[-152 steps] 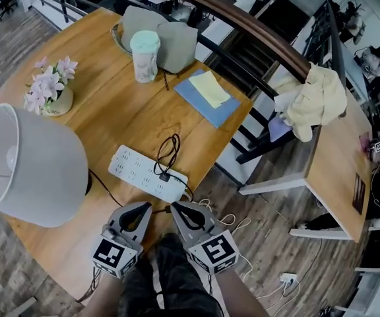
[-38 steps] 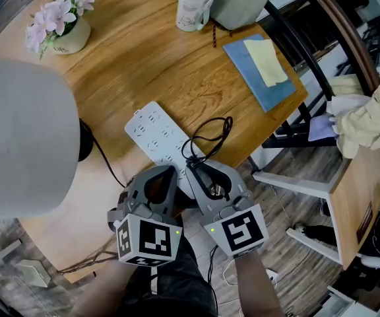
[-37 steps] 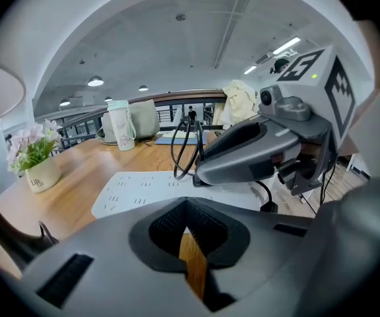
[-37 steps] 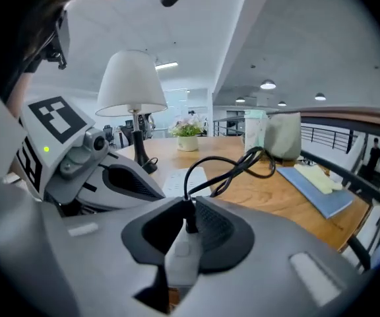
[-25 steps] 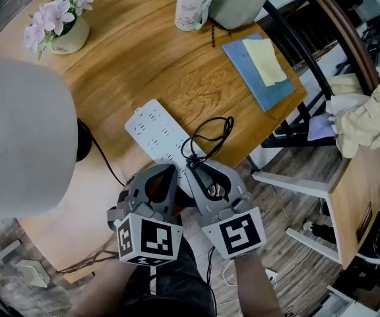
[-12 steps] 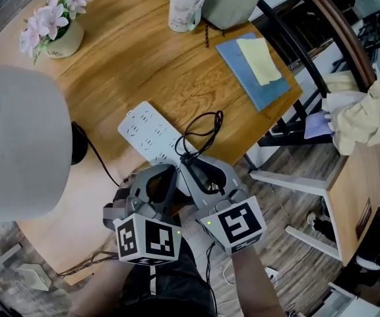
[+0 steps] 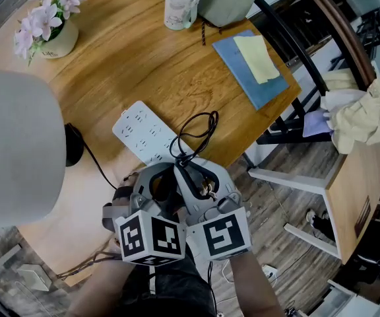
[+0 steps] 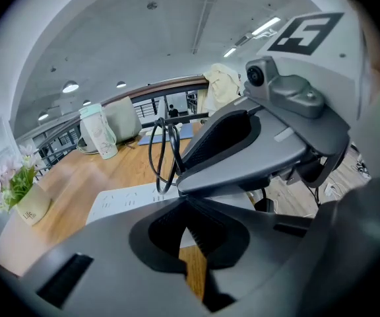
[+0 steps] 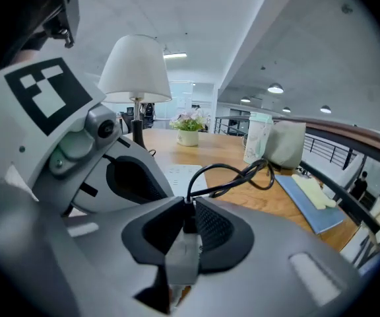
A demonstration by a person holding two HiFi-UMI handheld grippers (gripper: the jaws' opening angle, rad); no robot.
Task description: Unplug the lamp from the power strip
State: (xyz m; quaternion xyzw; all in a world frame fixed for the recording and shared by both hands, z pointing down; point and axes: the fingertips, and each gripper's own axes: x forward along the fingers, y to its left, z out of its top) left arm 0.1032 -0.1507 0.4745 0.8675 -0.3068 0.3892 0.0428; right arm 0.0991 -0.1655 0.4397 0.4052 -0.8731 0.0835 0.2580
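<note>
Plug pinched in my right gripper at the near end of the strip

My right gripper (image 9: pixel 189 211) is clenched on the black plug (image 9: pixel 189 222), pads on both its sides, with the black cord (image 7: pixel 200 127) rising from it in a loop that lies over the wooden table (image 7: pixel 144 58). The plug sits at the near end of the white power strip (image 7: pixel 144 132), which slants across the table from far left to near right; I cannot tell whether its prongs are in the socket. My left gripper (image 8: pixel 182 200) is just beside the right one, its jaws drawn together with nothing between them, tips down over that same near end of the strip. The lamp (image 7: pixel 12 157) stands at the left, its pale shade large in the head view, and its black base is near the strip's left side
</note>
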